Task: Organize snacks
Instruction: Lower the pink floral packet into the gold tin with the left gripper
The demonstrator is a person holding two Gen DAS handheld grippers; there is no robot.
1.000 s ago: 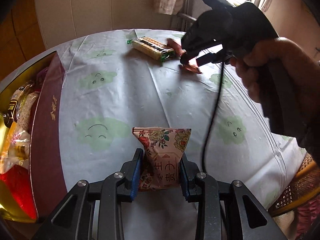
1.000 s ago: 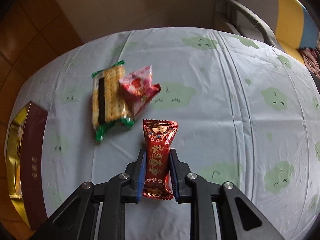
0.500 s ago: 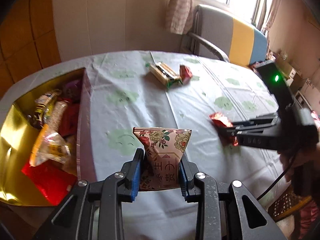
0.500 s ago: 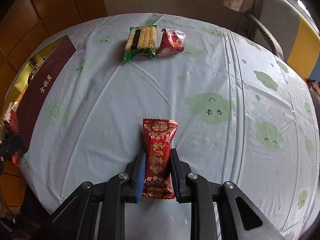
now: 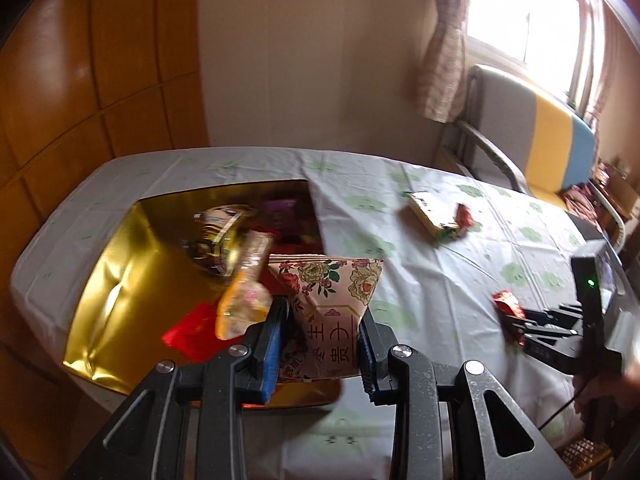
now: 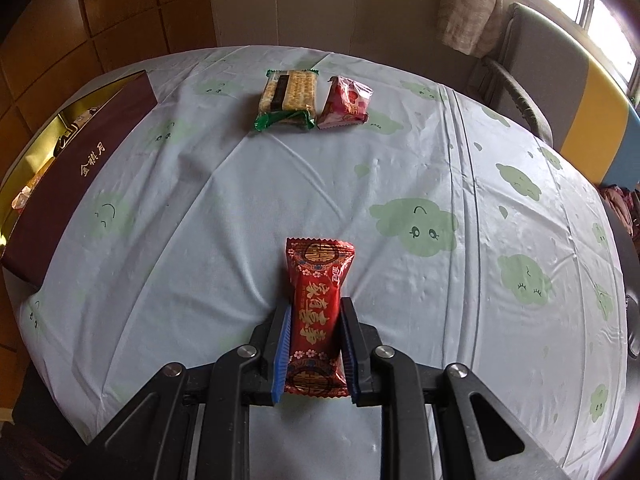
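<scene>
The table, under its pale cloth printed with green faces, carried a gold-lined box at its left side, maroon on the outside, with several wrapped snacks already lying inside. That suggested the sorting was well under way but not finished. Two packets still waited on the far part of the cloth: a green-edged cracker pack and, just beside it on the right, a small pink-red packet. Two more were in hand. The left gripper had its fingers closed on a floral pink pouch, held over the near right part of the box and seemingly ready to be dropped in. The right gripper had its fingers clamped on a red candy bar, held above the near middle of the cloth, well apart from the box.
</scene>
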